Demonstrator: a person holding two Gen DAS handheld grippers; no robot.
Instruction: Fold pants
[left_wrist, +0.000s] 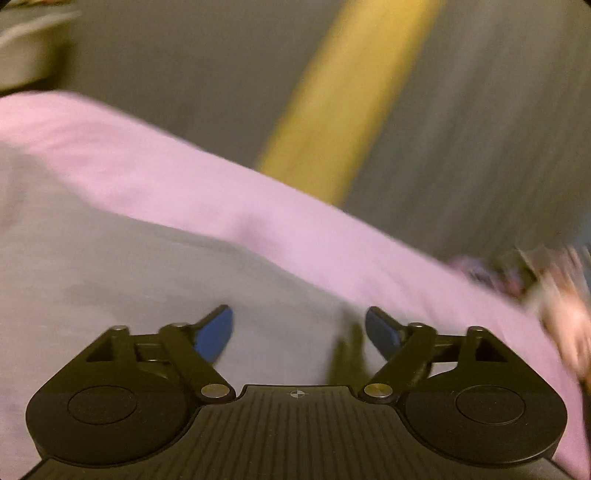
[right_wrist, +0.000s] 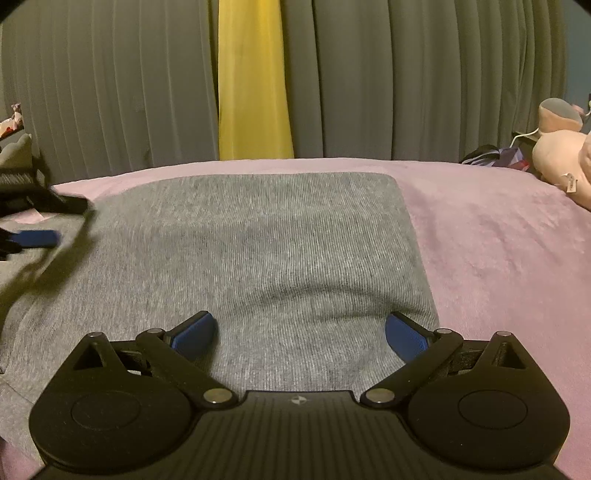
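**Both claws empty over partly folded pants**

The right claw (right_wrist: 301, 338) hangs wide open, holding nothing, above the near part of the grey pants (right_wrist: 258, 251). The left claw (left_wrist: 299, 334), blurred, is also spread and empty over the same cloth. The pants lie as a flat rectangle on the pink bed (right_wrist: 498, 240), reaching toward its far edge, by the curtain (right_wrist: 110, 92). Judging by this, one fold is done; next, pinch an edge and fold again. No writing is readable.
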